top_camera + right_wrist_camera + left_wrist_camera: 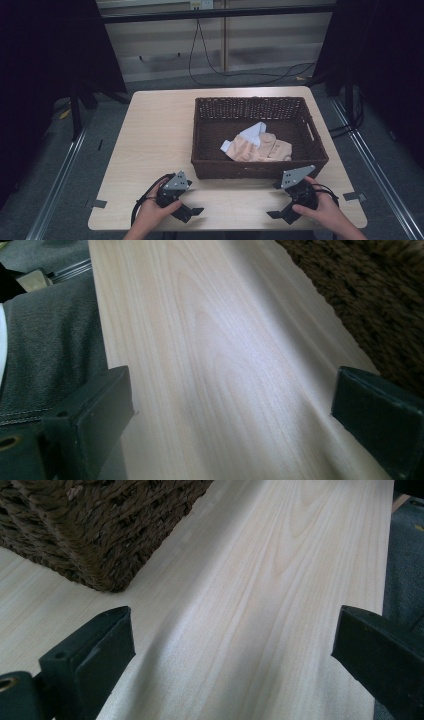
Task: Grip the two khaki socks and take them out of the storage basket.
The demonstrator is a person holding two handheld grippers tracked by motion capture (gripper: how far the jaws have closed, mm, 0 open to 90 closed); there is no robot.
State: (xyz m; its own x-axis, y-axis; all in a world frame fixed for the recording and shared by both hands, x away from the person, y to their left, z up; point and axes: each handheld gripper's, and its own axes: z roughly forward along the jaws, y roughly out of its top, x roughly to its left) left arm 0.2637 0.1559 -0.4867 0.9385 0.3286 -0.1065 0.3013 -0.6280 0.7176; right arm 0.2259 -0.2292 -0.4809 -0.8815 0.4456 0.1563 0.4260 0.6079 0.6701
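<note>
In the high view we see a dark wicker basket (260, 167) at centre right, on the far half of the pale wooden table (155, 130), holding a peach garment (262, 149) with a pale blue piece (251, 133). At lower left of that frame our left gripper (192, 212) rests with jaws spread, empty; at lower right the right gripper (276, 215) likewise. The left gripper view adds the basket's woven corner at upper left and bare table running to its right edge. The right gripper view shows grey trouser cloth (55, 345) at left.
</note>
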